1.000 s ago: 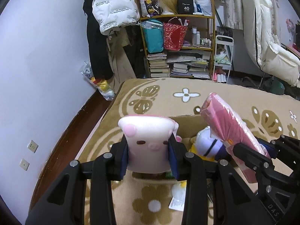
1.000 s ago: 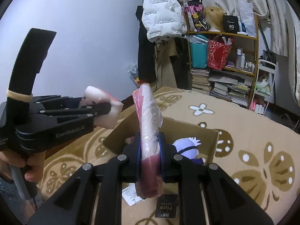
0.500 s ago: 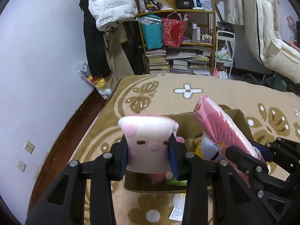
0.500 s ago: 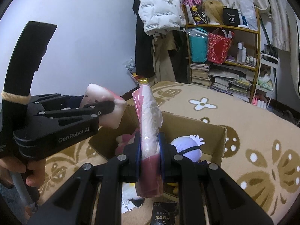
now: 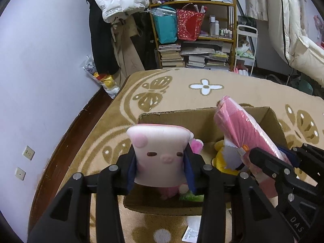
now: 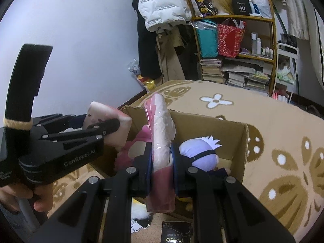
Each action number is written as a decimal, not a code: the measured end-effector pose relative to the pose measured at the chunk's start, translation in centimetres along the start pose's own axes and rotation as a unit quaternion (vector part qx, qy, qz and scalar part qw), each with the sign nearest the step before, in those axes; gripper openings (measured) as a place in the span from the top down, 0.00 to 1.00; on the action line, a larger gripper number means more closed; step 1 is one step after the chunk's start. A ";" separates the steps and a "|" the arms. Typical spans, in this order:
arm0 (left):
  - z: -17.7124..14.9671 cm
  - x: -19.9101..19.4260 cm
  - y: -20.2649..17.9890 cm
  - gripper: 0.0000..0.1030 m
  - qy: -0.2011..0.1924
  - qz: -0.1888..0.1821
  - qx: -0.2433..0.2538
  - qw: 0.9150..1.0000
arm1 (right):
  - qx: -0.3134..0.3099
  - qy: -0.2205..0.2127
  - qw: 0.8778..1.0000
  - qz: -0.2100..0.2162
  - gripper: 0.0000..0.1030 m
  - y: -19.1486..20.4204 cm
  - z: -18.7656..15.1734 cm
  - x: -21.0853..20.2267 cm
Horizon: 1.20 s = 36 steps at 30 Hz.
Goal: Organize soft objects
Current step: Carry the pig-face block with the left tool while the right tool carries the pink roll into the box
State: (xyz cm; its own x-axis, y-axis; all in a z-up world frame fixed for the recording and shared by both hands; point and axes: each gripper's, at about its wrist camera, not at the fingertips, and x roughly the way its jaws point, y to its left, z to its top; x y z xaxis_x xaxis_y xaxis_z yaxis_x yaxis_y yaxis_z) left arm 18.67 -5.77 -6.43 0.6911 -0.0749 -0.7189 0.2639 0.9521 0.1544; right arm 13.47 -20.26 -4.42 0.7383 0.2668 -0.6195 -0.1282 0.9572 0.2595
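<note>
Holding two soft things above an open cardboard box [image 5: 271, 117] that sits on a patterned rug [image 5: 202, 85], the person is at the drop-off step of the tidying. The left gripper [image 5: 160, 169] has its fingers against both sides of a pink pig-faced toast plush [image 5: 160, 149], and its jaws have just been opening a little with the plush still between them and still pressed at its sides. The right gripper [image 6: 161, 162] has its fingers clamped tight on a pink plastic-wrapped bundle [image 6: 162, 129], which stands upright over the box. Inside the box lie a plush with a pale purple head [image 6: 200, 154], a yellow plush [image 5: 220, 160] and something pink [image 6: 139, 139], so the sorting looks partly done. My reading is that the next move calls for lowering each item into the free space of the box, the plush toward the near left corner, then parting the fingers fully so both fall clear. The bundle is long and may lean on the purple-headed plush unless laid flat.
</note>
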 end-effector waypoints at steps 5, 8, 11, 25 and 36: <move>-0.1 -0.1 -0.4 0.58 -0.001 0.010 0.011 1.000 | 0.011 0.000 1.000 -0.004 0.79 -0.7 -0.1 0.1; 0.0 -0.3 -0.3 0.55 -0.002 0.010 0.008 1.000 | 0.014 -0.001 1.000 -0.004 0.79 -0.8 -0.3 0.1; 0.1 -0.5 -0.2 0.52 -0.004 0.009 0.006 1.000 | 0.010 -0.003 1.000 -0.006 0.74 -0.6 -0.3 0.0; 0.8 -3.4 1.3 0.20 -0.034 0.031 -0.007 0.999 | -0.002 -0.057 0.998 -0.036 0.00 0.4 0.7 -3.9; 0.5 -6.6 3.6 0.02 -0.047 -0.004 -0.066 0.997 | 0.058 -0.034 0.997 -0.039 0.00 -1.7 -0.4 -5.4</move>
State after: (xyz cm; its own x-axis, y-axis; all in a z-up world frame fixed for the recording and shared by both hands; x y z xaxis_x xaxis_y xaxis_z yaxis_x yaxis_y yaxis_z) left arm 15.40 -1.95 -0.84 0.7512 -0.1035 -0.6519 0.1830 0.9816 0.0550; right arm 9.41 -23.32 -1.81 0.7862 0.1794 -0.5914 0.0071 0.9543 0.2989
